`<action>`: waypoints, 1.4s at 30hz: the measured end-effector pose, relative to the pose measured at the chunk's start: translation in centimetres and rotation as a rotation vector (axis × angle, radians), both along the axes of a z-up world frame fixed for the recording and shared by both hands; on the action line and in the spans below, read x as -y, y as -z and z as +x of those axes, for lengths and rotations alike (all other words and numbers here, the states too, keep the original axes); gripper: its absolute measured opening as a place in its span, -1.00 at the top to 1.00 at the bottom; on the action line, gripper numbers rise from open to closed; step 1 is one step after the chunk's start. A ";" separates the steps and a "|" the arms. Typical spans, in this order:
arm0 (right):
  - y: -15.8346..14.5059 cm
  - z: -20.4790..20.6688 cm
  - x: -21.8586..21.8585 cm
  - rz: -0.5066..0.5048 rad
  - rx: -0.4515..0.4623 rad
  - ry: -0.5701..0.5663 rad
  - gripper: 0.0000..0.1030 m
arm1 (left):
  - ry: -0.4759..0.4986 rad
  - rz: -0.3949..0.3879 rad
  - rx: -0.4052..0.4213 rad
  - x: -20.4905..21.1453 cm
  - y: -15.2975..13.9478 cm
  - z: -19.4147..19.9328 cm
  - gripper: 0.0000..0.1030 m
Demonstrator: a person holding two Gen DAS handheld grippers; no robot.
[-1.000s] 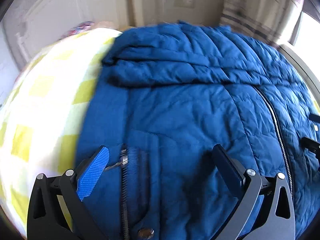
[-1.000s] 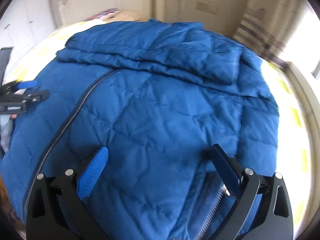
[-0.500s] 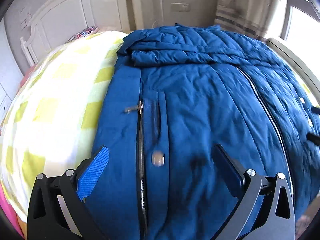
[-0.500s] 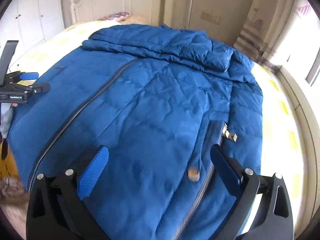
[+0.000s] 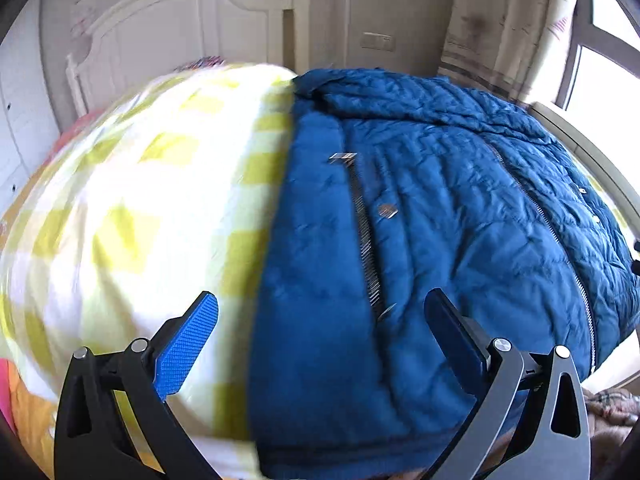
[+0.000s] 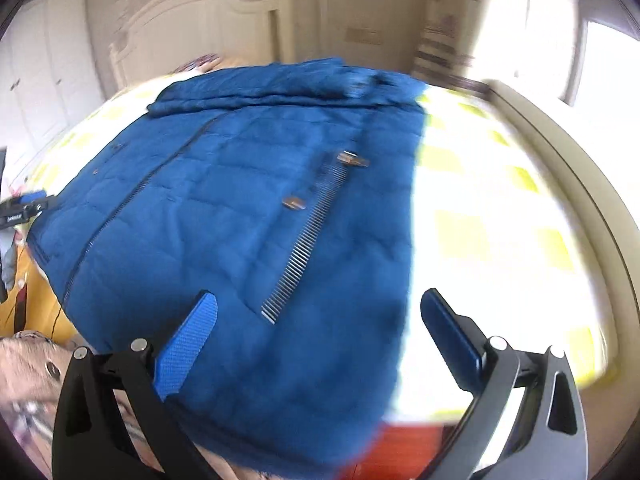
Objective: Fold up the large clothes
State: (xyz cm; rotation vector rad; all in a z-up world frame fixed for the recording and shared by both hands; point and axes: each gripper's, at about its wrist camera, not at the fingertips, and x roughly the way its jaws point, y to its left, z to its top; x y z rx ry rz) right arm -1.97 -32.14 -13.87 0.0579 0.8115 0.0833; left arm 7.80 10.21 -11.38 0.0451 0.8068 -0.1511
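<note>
A large blue quilted jacket [image 5: 432,220] lies flat, front up, on a bed with a yellow and white checked cover [image 5: 132,208]. Its centre zip is closed and its folded top lies toward the headboard. My left gripper [image 5: 320,328] is open and empty, above the jacket's left hem edge near a pocket zip [image 5: 366,236]. In the right wrist view the jacket [image 6: 240,220] fills the middle. My right gripper [image 6: 318,328] is open and empty, above the jacket's right hem edge near the other pocket zip [image 6: 304,244]. The left gripper [image 6: 24,210] shows at the far left.
A white headboard [image 5: 192,44] stands at the bed's far end. A curtain [image 5: 496,20] and bright window [image 5: 604,72] are at the right. White wardrobe doors [image 6: 44,80] are at the left. The bed's right rail [image 6: 560,152] curves along the cover [image 6: 492,232].
Both grippers have pulled back toward the jacket's hem and moved outward, the left to the left edge, the right to the right edge. Both stay open. The jacket lies as before.
</note>
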 end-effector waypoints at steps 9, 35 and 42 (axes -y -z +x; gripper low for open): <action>3.2 -5.4 2.5 0.207 0.009 0.021 -0.73 | 0.049 -0.117 -0.013 -0.4 1.8 -1.9 -0.91; 3.1 -5.1 0.5 0.389 0.161 -0.066 -0.04 | 0.122 -0.319 0.021 -1.2 1.8 -2.4 -0.63; 3.5 -4.3 0.1 0.361 0.180 -0.059 -0.01 | 0.107 -0.199 0.045 0.5 2.0 -1.6 -0.02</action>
